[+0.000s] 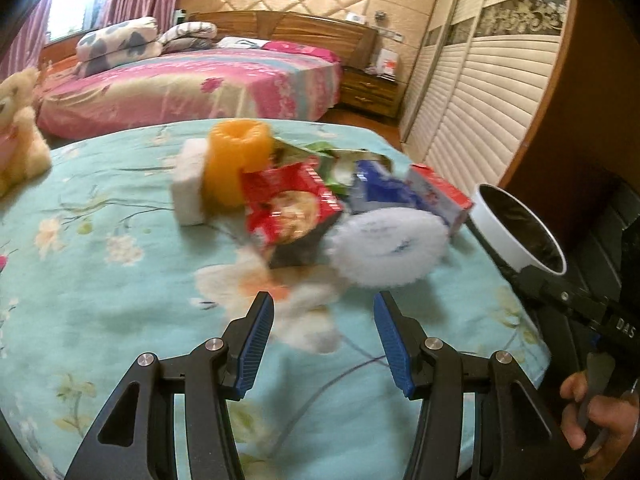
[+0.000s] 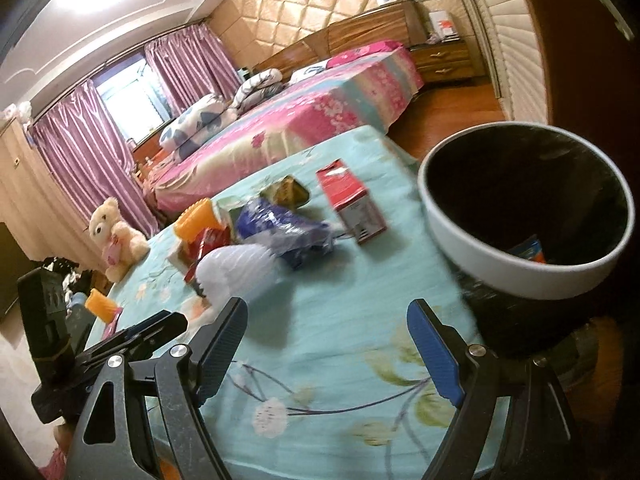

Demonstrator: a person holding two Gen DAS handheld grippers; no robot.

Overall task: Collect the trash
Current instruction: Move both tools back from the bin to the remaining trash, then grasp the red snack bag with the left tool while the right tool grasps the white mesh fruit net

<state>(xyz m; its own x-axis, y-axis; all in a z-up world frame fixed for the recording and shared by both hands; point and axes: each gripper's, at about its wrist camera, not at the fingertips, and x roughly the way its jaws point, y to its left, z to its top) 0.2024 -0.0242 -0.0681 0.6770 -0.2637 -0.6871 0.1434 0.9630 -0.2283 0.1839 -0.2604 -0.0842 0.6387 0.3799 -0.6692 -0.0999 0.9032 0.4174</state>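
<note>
Trash heap (image 1: 320, 200) clustered on floral worktop (image 1: 120, 280), beside waste bin (image 2: 524, 216) for short transfer. Left claw (image 1: 323, 308), right claw (image 2: 326, 312): both released, nothing grasped, aimed at heap.

Right gripper (image 2: 326, 346) open over floral cloth (image 2: 340, 320), bin (image 2: 472, 240) alongside

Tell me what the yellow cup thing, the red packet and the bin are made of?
The yellow cup looks like matte ribbed plastic, going by its even grooved wall. The red packet seems thin glossy plastic film: it is crinkled and printed. The bin looks like smooth white plastic, possibly painted metal, with a dark liner inside.
</note>
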